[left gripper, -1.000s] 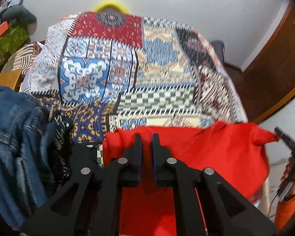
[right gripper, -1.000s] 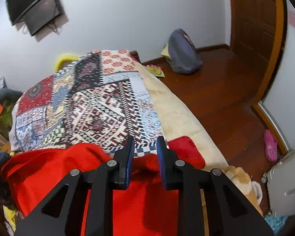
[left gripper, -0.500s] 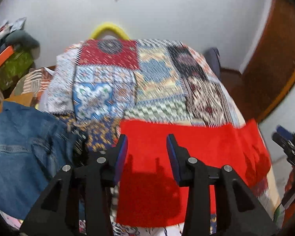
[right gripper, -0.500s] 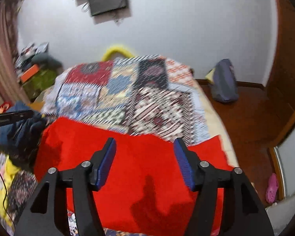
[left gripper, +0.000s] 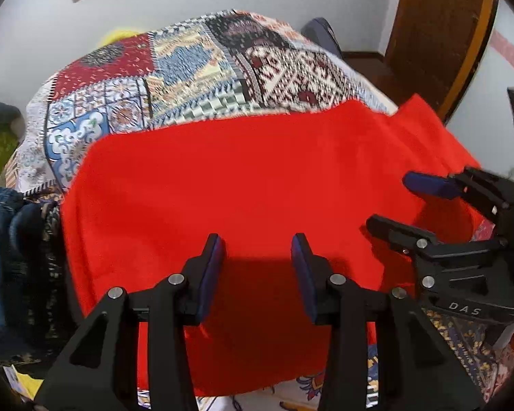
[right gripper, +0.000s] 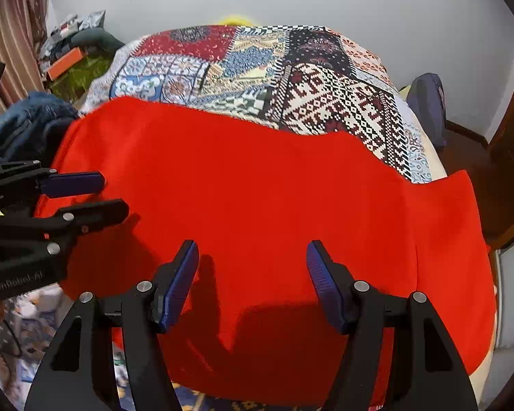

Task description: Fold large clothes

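A large red garment [left gripper: 240, 178] lies spread flat across the near half of the bed, over a patchwork bedspread [left gripper: 195, 65]. My left gripper [left gripper: 257, 239] hovers open above the cloth's near edge, nothing between its blue pads. My right gripper [left gripper: 389, 200] comes in from the right, also open over the cloth. In the right wrist view the red garment [right gripper: 257, 178] fills the middle, with the right gripper [right gripper: 253, 245] open wide above it and the left gripper [right gripper: 114, 193] open at the left edge. A sleeve-like flap hangs off the bed's right side.
Blue jeans [left gripper: 0, 226] are piled at the bed's left side, the same jeans [right gripper: 27, 120] showing in the right wrist view. A dark backpack [right gripper: 426, 102] leans on the far wall by a wooden door [left gripper: 438, 34]. Cluttered shelves [right gripper: 75, 51] stand far left.
Both grippers were shut on bunched red cloth; they have opened and let it go. The garment now lies flat, and both grippers have dropped lower and swung nearer each other.
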A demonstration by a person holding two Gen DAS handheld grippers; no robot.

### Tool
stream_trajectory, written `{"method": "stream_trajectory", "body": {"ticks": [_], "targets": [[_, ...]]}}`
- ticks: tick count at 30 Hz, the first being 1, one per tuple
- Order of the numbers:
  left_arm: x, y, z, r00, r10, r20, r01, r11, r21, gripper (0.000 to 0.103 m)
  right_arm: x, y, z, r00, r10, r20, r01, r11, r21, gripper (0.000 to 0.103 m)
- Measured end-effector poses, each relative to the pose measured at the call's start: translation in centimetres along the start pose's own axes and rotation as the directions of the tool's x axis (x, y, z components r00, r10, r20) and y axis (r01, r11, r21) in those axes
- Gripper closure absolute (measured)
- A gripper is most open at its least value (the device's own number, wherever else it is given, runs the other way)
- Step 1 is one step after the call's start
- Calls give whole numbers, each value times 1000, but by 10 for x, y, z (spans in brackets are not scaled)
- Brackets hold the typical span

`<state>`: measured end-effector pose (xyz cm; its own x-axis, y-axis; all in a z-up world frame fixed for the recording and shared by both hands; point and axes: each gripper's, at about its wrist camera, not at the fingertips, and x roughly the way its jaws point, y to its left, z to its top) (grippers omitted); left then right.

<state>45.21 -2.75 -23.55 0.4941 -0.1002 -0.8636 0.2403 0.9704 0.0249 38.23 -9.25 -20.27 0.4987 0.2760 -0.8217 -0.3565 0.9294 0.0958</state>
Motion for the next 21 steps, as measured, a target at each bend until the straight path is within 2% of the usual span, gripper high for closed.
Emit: {"method": "stream_trajectory", "body": {"ticks": [2, 4, 7, 10, 12, 14, 18, 21], "targets": [[10, -3, -4, 1000, 26, -5, -25, 1000, 15, 57, 0, -2, -3, 1000, 4, -6, -4, 1000, -18, 41], [13, 0, -8, 999, 43, -2, -43, 999, 14, 51, -1, -4, -7, 999, -31, -6, 31, 999, -28, 41], [11, 14, -14, 1000, 24, 3, -24, 999, -35, 41, -6, -12, -13, 996, -87, -1, 86, 995, -40, 41], [8, 37, -21, 1000, -20, -11, 19, 995, -101, 39, -13, -32, -21, 996, -93, -6, 93, 996, 6, 41], [3, 52, -30, 1000, -16, -18, 13, 991, -137, 39, -20, -48, -28, 997, -74, -7, 74, 995, 60, 36], [-1, 66, -38, 999, -2, -36, -5, 984, -180, 39, -27, -62, -33, 998, -60, 3, 59, 992, 110, 36], [-8, 93, -62, 997, 6, -74, -25, 966, -256, 39, -35, -85, -39, 992, -126, -24, 128, 977, 172, 36], [-15, 102, -78, 994, 29, -104, -57, 961, -272, 39, -39, -97, -46, 987, -153, -48, 160, 964, 211, 36]]}}
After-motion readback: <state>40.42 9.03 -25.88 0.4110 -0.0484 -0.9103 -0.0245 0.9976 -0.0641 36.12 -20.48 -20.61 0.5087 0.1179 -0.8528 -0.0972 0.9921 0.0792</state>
